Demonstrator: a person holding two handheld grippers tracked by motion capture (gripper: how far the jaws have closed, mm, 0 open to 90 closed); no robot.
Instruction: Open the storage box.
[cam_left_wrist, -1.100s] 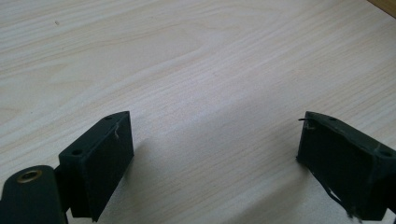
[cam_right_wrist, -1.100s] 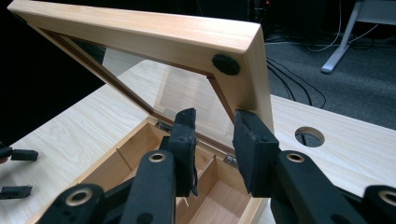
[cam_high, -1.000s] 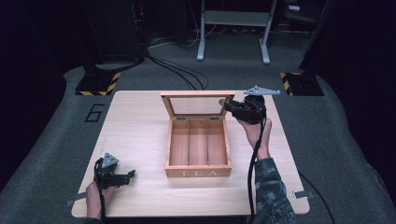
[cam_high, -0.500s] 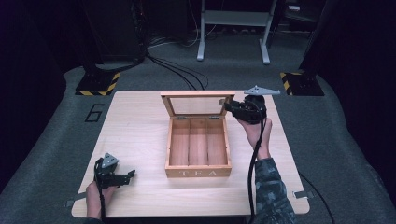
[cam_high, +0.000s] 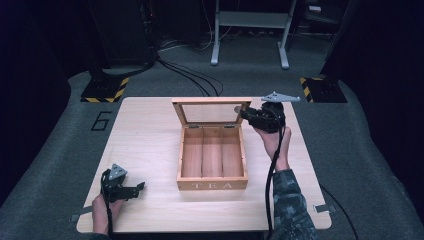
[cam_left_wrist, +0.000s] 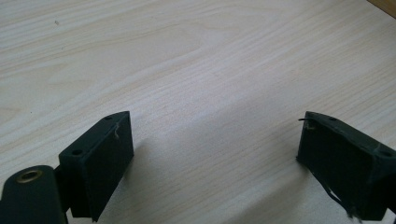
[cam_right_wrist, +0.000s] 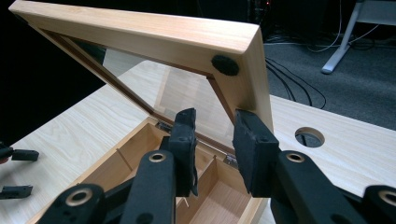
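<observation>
Resting on the wooden table (cam_high: 150, 135), well to the left of the tea box (cam_high: 212, 157) and nearer the person's edge, the left gripper (cam_high: 134, 188) sat in the person's left hand (cam_high: 102, 210) — its two black jaws were wide apart, with only bare table between them.

The tea box stood in the middle of the table with the word TEA on its front wall. Its three compartments were bare wood. Its glass lid (cam_high: 211, 111) stood up at the back of the box, tilted a little.

At the right side of the box was the right gripper (cam_right_wrist: 212, 140). Its jaws were clamped on the right side of the lid's frame — one pad on each face.
</observation>
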